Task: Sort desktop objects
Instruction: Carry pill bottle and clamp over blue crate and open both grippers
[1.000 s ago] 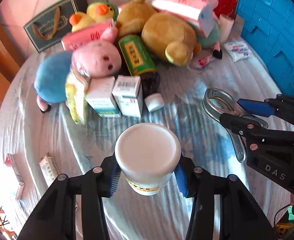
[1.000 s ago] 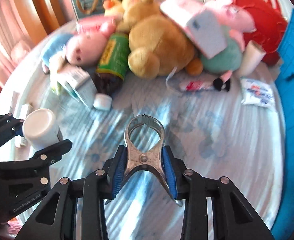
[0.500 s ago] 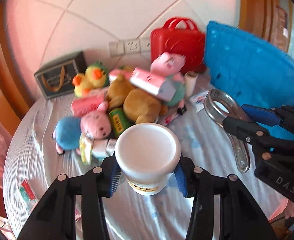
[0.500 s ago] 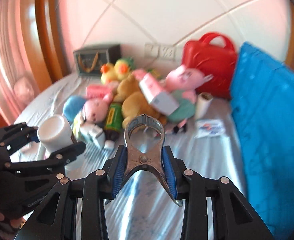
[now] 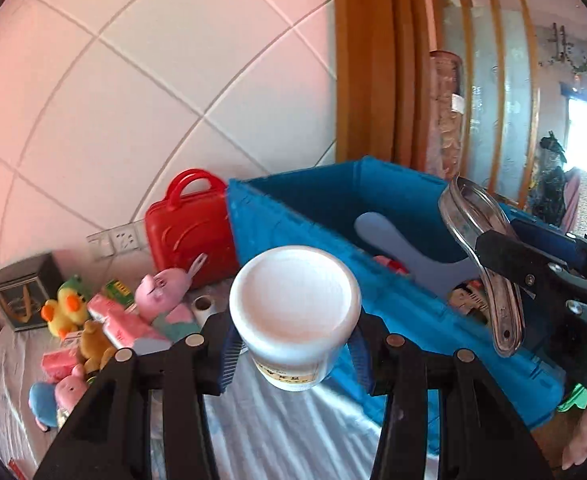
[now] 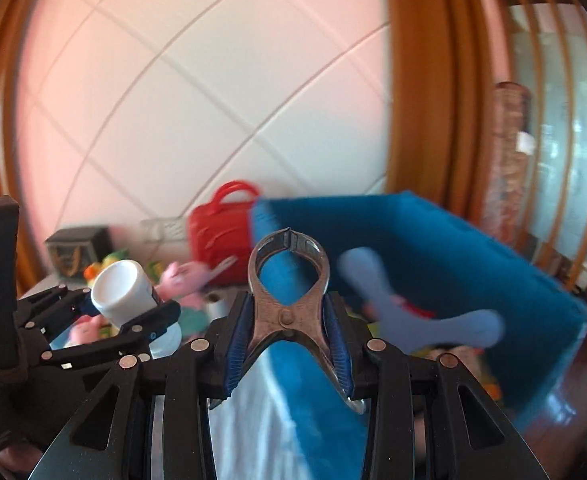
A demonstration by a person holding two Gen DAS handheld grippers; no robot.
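Observation:
My left gripper is shut on a white lidded jar, held up in the air beside the near wall of a blue bin. My right gripper is shut on the handles of a metal spring clamp, whose ring-shaped jaws point toward the bin. In the left wrist view the clamp hangs over the bin's right part. In the right wrist view the left gripper and jar are at left. Inside the bin lies a pale blue flat piece among other items.
A heap of plush toys, pink packets and boxes lies on the striped tablecloth at left. A red case stands against the tiled wall beside the bin, a dark box further left. Wooden frames and glass stand behind the bin.
Both grippers have risen and swung right, from above the toy pile to beside the blue bin, whose inside now shows. Each still grips its object.

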